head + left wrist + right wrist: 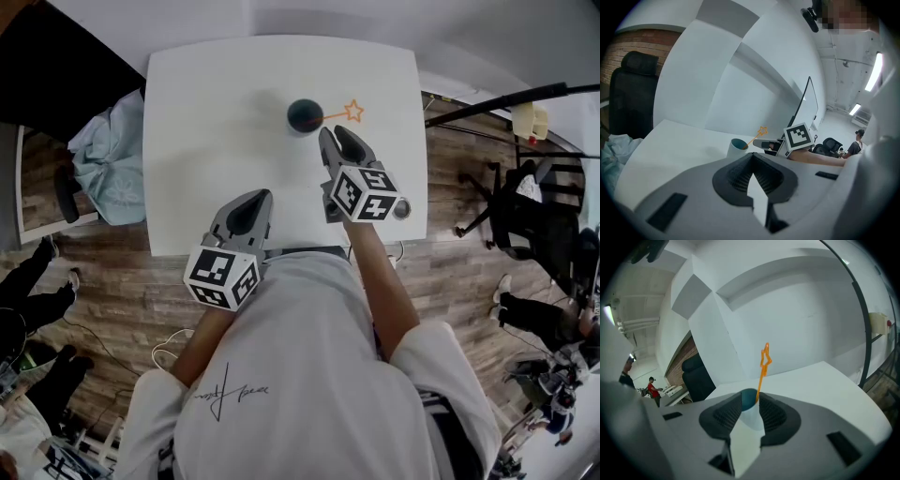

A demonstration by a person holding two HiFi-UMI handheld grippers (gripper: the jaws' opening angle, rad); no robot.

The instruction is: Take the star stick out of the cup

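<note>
Two grippers slant down: right gripper point(337, 133) wide near the cup point(305, 115), left gripper point(254, 197) closed, empty.

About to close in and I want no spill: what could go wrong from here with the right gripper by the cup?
1. The right gripper stands open, aimed at the cup rather than the thin star stick above it; closing here may grab or tip the cup.
2. The stick leans over the rim, so a sideways pull might drag the cup, which nothing steadies: the left gripper is back near the table edge.
</note>
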